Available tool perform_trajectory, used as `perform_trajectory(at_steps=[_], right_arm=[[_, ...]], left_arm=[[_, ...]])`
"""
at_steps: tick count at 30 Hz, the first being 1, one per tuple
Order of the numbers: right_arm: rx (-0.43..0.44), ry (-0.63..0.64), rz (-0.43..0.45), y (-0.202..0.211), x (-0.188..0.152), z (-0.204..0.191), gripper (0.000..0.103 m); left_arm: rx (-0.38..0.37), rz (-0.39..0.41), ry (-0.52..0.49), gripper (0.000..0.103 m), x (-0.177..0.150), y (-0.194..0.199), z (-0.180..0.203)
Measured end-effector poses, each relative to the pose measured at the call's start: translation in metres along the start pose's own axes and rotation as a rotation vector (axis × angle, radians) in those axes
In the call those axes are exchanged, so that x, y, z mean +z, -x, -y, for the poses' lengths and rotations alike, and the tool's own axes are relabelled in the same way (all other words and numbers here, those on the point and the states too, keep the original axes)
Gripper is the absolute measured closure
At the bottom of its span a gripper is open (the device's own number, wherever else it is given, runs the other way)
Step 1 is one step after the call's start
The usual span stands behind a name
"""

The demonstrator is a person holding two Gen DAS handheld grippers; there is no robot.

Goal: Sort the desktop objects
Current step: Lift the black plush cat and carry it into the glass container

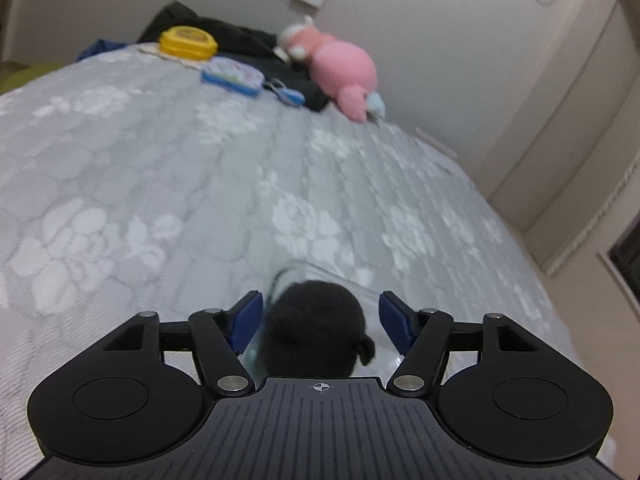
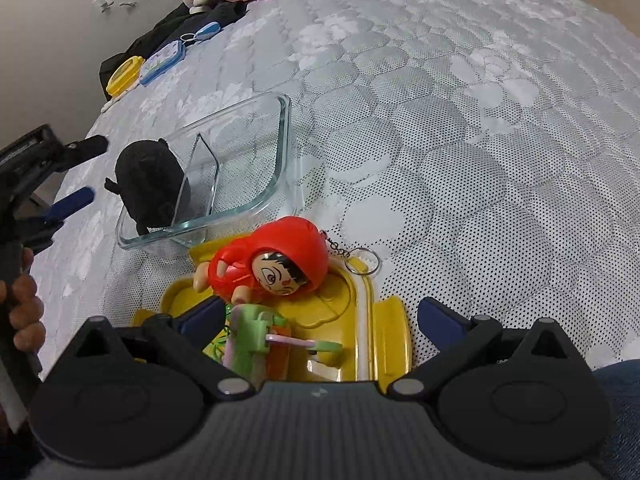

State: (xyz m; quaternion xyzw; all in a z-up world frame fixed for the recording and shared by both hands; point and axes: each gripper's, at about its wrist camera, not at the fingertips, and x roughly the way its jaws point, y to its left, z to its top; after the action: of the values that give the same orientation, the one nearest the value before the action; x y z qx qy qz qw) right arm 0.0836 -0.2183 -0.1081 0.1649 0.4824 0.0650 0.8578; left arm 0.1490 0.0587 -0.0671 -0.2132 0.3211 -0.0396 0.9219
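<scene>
A black fuzzy toy (image 1: 314, 326) lies in the near end of a clear glass container (image 2: 248, 152) on the bed; it also shows in the right wrist view (image 2: 150, 184). My left gripper (image 1: 320, 322) is open, its blue pads on either side of the toy and apart from it. It also shows at the left of the right wrist view (image 2: 72, 176). My right gripper (image 2: 320, 320) is open above a yellow lid (image 2: 360, 332) that carries a red-hooded doll keychain (image 2: 276, 266) and a green and pink toy (image 2: 256, 340).
A grey floral quilt (image 1: 160, 184) covers the bed. At the far end lie a yellow box (image 1: 188, 42), a blue case (image 1: 232, 74), a small blue keychain (image 1: 286, 94), a pink plush (image 1: 336, 68) and dark cloth (image 1: 240, 40). The wall stands beyond.
</scene>
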Motion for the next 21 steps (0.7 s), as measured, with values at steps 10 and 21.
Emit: perform_trajectory(at_steps=[10, 21], right_arm=[[0.015, 0.160, 0.207, 0.030, -0.003, -0.022, 0.000], [0.124, 0.311, 0.121, 0.016, 0.075, -0.118, 0.015]], left_arm=[[0.044, -0.149, -0.024, 0.010, -0.020, 0.027, -0.013], [0.102, -0.499, -0.102, 0.005, -0.051, -0.003, -0.026]])
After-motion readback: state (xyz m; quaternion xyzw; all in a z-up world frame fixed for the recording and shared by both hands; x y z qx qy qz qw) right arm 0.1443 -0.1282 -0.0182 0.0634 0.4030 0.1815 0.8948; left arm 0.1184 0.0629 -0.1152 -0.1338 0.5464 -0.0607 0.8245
